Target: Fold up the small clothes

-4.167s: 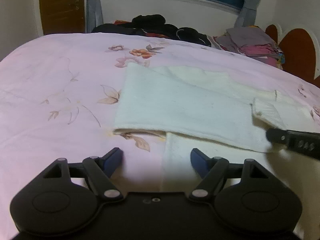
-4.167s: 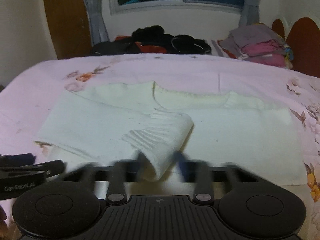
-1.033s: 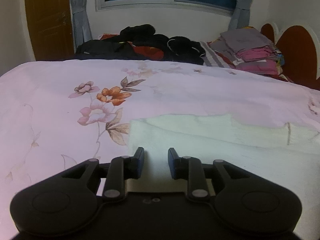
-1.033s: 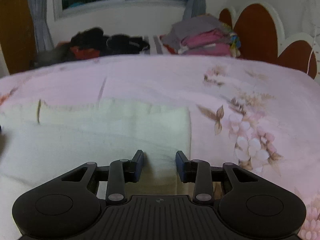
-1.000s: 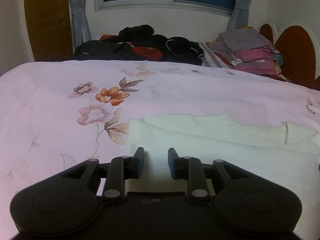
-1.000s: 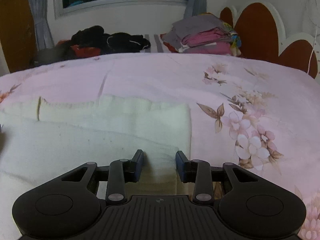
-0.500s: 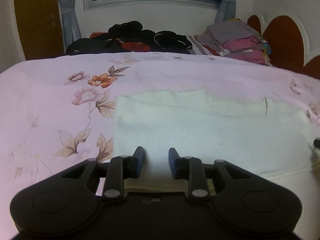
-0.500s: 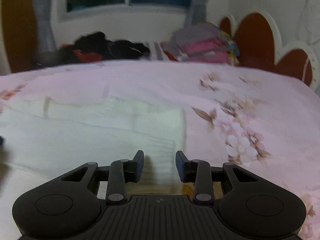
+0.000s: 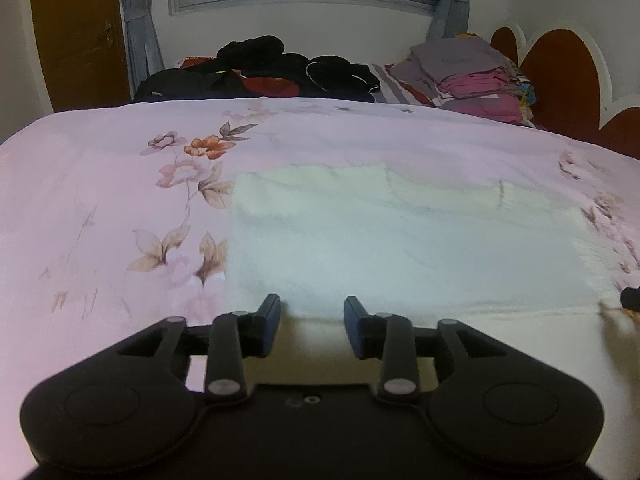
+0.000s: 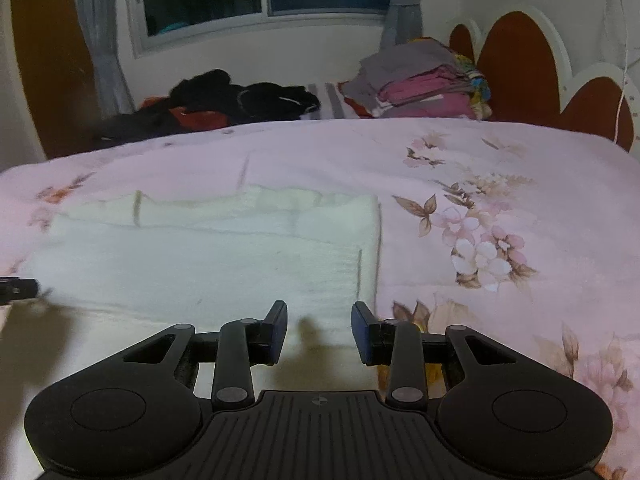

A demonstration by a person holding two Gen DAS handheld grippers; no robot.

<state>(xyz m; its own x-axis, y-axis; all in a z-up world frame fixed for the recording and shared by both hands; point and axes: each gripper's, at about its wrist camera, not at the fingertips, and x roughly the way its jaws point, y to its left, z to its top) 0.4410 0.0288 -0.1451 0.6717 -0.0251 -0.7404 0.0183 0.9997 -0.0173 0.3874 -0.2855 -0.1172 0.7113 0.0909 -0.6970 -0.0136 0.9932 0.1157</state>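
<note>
A cream knitted garment [image 9: 400, 240] lies folded flat on the pink floral bedspread [image 9: 100, 200]; it also shows in the right wrist view [image 10: 208, 260]. My left gripper [image 9: 312, 322] is open and empty, just short of the garment's near left edge. My right gripper [image 10: 319, 328] is open and empty, at the garment's near right corner. Each gripper's tip shows at the edge of the other's view.
A heap of dark clothes [image 9: 260, 68] lies at the far side of the bed. A stack of folded grey and pink clothes [image 9: 468, 72] sits at the far right by the brown headboard [image 10: 520, 60]. A window and curtains stand behind.
Both grippers were shut on the garment's near edge and have opened and let go. Both have drawn back toward me, so more of the folded garment shows.
</note>
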